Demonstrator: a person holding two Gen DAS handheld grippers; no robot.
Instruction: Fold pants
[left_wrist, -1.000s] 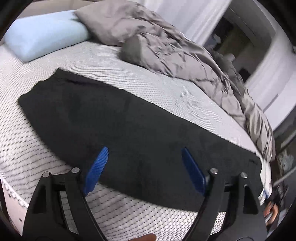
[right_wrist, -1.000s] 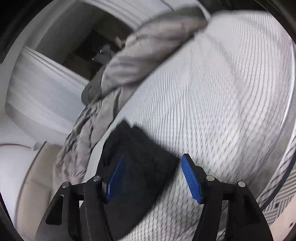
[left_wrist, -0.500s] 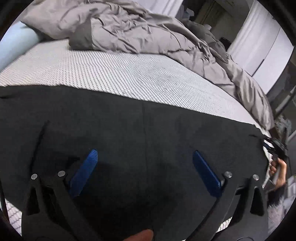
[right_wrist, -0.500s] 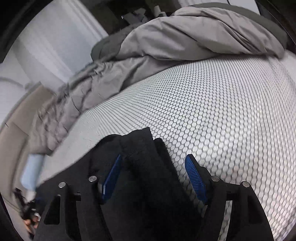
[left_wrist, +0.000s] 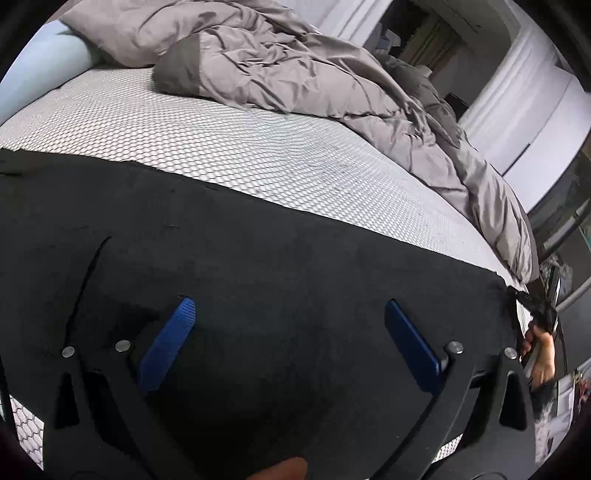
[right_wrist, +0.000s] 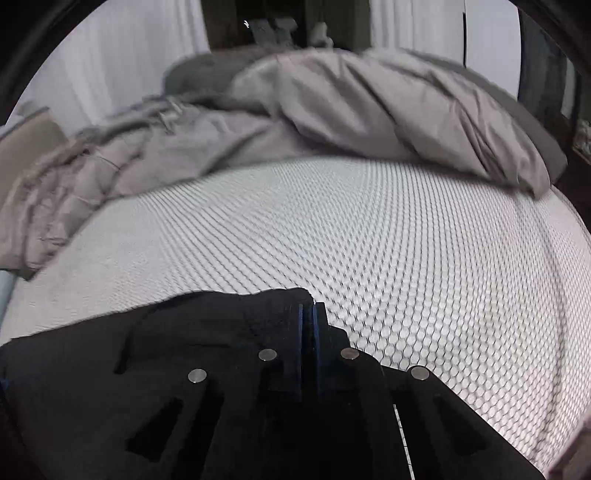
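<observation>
Pants (left_wrist: 258, 295): black matt cloth, fuzzy nap. Mattress (left_wrist: 221, 140) beyond the claw: white knit, honeycomb texture. Duvet (left_wrist: 295, 74) further back: grey, crumpled, slight sheen. Left gripper (left_wrist: 288, 332): matt black plastic, blue ribbed pads (left_wrist: 170, 339), shiny metal pins.

Mattress (left_wrist: 258, 155) bare across wide middle band: open passage from pants (left_wrist: 258, 277) toward far side. Far side blocked by rumpled grey duvet (left_wrist: 303, 74), heaped along whole far edge and trailing down right edge. Pale blue pillow (left_wrist: 40, 77) fills far left corner. Black pants cover near edge, flat, low. From right wrist view: mattress (right_wrist: 406, 240) clear to right of pants (right_wrist: 166, 332); duvet (right_wrist: 369, 110) banks far edge.
</observation>
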